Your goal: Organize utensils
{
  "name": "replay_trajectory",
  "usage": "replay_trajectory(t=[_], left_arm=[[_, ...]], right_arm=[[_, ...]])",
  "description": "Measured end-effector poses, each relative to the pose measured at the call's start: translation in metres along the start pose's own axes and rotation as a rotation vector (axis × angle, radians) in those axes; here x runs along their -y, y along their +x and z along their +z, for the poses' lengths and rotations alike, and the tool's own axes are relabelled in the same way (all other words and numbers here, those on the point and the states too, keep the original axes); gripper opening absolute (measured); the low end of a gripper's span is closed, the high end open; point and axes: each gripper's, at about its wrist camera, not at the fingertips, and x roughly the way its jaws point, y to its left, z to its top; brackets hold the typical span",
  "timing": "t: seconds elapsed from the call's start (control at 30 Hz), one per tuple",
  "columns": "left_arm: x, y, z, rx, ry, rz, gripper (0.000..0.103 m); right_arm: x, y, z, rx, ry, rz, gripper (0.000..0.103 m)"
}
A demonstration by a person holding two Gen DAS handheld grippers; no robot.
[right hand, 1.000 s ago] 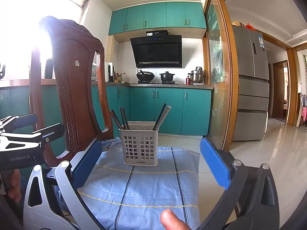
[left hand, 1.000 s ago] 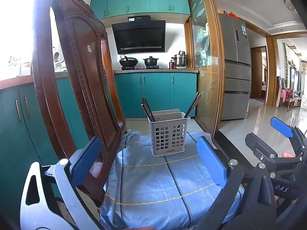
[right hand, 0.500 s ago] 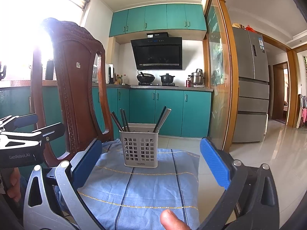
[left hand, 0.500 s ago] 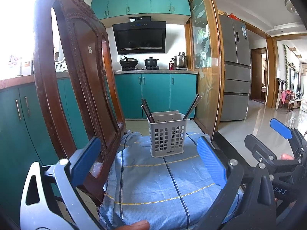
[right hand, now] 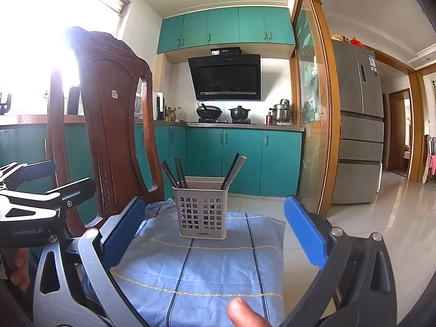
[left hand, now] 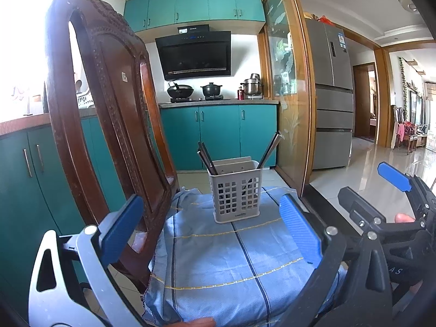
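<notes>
Cloth (right hand: pixel 207 269) before the basket (right hand: pixel 200 212) lies open — chair back (right hand: pixel 109 125) crowds left

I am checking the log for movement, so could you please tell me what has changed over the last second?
Nothing visibly changed: the grey slotted plastic utensil basket stays on the blue checked cloth, chopsticks inside, and both grippers, left and right, remain open and empty.

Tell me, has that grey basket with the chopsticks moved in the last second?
No. The basket sits on the same spot of the blue cloth, just beyond its yellow stitched line.
</notes>
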Motion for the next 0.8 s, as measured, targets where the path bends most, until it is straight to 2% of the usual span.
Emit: replay_trajectory(t=[0.8], left_arm=[[-0.0008, 0.0086, -0.0048, -0.024, -0.01, -0.01, 0.099]], right_arm=[[0.0013, 0.0031, -0.0007, -0.009, 0.01, -0.002, 0.1]])
